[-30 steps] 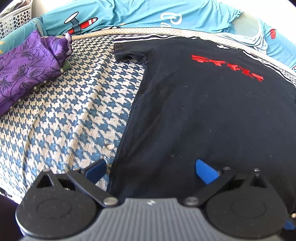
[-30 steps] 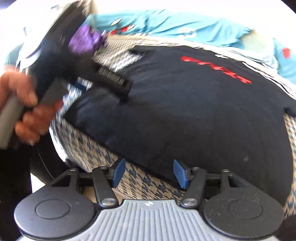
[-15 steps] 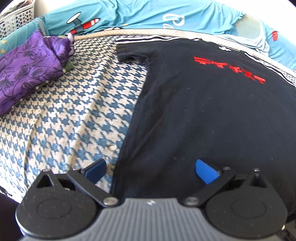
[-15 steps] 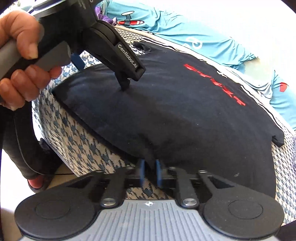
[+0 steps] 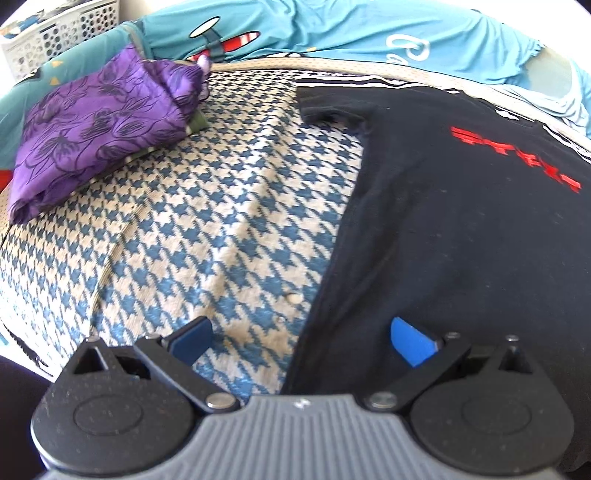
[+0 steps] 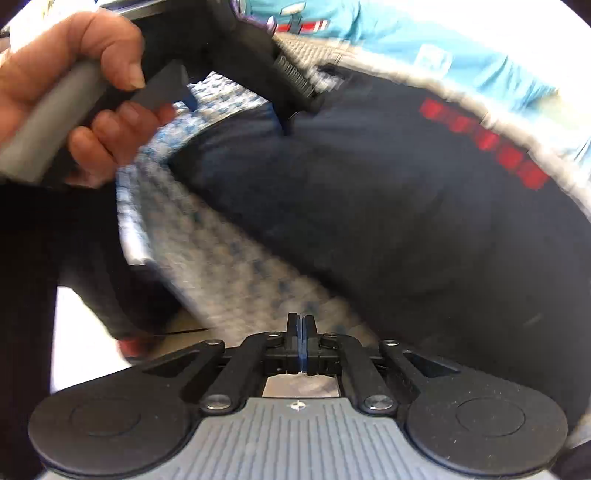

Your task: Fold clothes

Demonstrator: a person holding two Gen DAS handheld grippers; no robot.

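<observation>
T-shirt: black T-shirt with a red chest print, lying flat on the right side of the houndstooth bed cover, collar at the far end, hem toward me.
Left hand-held gripper: my left hand-held gripper stands wide, one blue pad over the checked cover, the other over the shirt's near left edge; nothing pinched.
Right hand-held gripper: my right hand-held gripper has its pads pressed together at the shirt's near hem; I see no cloth between them, though the view is blurred.
Hand: a person's hand grips the left tool's grey handle.
Far left: folded purple floral cloth.
Far edge: turquoise printed fabric, white basket.
</observation>
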